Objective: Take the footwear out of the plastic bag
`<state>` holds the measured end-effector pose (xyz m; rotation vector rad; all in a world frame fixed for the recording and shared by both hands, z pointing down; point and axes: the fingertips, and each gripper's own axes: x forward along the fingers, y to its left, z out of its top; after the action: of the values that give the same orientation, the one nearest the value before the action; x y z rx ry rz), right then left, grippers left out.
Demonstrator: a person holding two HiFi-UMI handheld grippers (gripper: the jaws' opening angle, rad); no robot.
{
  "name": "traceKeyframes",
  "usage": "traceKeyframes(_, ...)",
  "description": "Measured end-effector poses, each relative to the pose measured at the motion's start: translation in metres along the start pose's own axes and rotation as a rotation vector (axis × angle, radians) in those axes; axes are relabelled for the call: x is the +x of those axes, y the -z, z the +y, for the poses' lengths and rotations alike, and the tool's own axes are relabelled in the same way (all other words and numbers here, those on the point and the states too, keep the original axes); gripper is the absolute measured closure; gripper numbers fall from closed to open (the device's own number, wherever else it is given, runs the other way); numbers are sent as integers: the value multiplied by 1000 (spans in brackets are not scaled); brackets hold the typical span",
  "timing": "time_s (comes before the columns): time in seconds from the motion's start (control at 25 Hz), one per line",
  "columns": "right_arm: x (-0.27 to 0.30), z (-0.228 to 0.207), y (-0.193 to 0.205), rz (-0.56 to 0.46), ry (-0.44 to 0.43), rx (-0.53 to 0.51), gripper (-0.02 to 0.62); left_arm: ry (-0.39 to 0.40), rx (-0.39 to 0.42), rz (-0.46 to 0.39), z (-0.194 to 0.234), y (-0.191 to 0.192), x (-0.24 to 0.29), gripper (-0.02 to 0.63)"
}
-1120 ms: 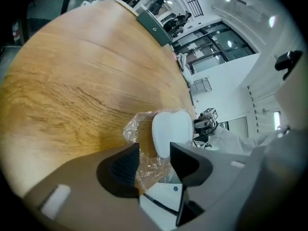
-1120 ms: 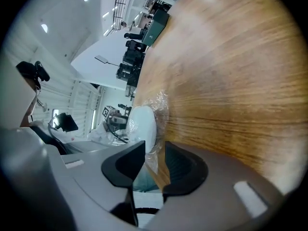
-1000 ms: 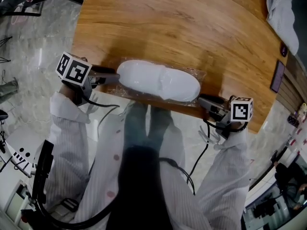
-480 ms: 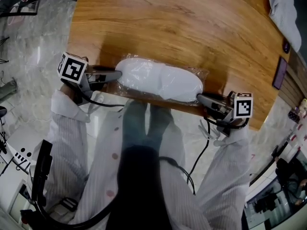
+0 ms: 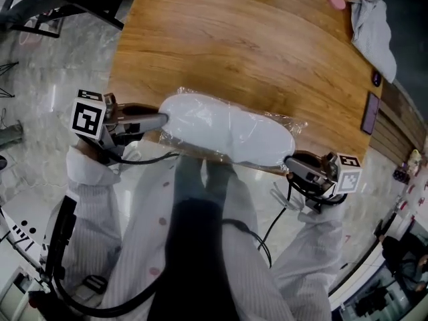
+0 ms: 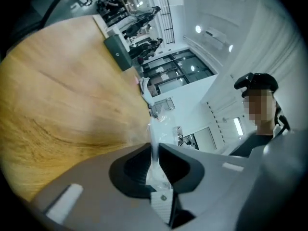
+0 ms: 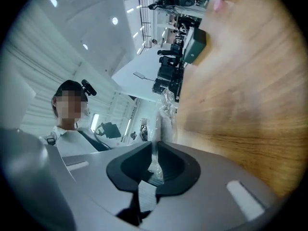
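Note:
A pair of white slippers lies inside a clear plastic bag over the near edge of the wooden table. My left gripper pinches the bag's left end, its jaws closing on the film. My right gripper pinches the bag's right end, jaws also closing. In the left gripper view a thin strip of bag film runs up from between the pads of that gripper. The right gripper view shows the same: film clamped in that gripper.
A grey cloth and a pink object lie at the table's far right corner. A dark phone rests by the right edge. Marble floor lies to the left. The person's white coat fills the bottom of the head view.
Both grippers have closed on the bag's ends. The bag is now stretched between them, and the right gripper has dropped lower and to the right.

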<state>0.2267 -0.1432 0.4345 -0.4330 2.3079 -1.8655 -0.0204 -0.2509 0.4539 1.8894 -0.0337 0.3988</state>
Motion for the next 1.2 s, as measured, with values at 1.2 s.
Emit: traceKeyframes(1.2, -118, 57, -42, -364, 149, -169, 580, -272, 279, -307, -79, -64, -96, 560)
